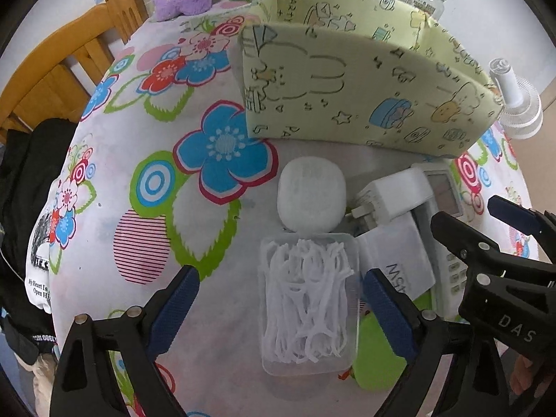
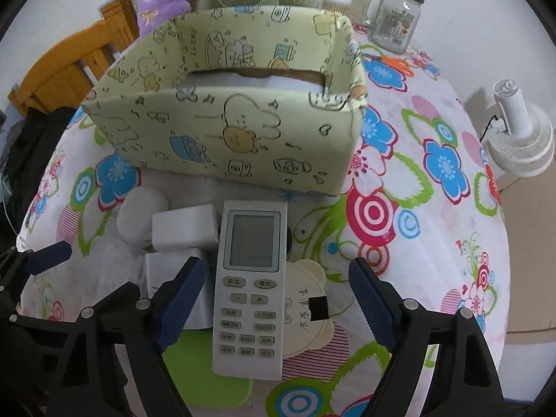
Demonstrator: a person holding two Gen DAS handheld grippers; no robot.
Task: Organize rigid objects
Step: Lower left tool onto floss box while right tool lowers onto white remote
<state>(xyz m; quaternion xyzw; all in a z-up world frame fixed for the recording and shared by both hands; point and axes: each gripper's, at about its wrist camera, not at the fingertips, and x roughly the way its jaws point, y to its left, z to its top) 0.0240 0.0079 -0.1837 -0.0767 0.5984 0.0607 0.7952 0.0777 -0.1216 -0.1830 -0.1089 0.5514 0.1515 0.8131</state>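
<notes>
Both grippers are released — the left gripper [image 1: 279, 307] straddles the floss-pick box [image 1: 309, 304], the right gripper [image 2: 278, 304] the remote control [image 2: 251, 290]; next is closing, then lifting into the storage box [image 2: 226, 132].

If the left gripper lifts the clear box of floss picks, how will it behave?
The floss pick box looks like thin clear plastic, so probably light and slippery. No lid is discernible; tilted, the loose picks might spill. The open left gripper straddles it.

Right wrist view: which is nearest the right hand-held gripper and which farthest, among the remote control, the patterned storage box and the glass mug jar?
From the right hand-held gripper:
1. Remote control, between its open fingers.
2. Patterned storage box, behind the remote, mid-table.
3. Glass mug jar, far right corner.
</notes>
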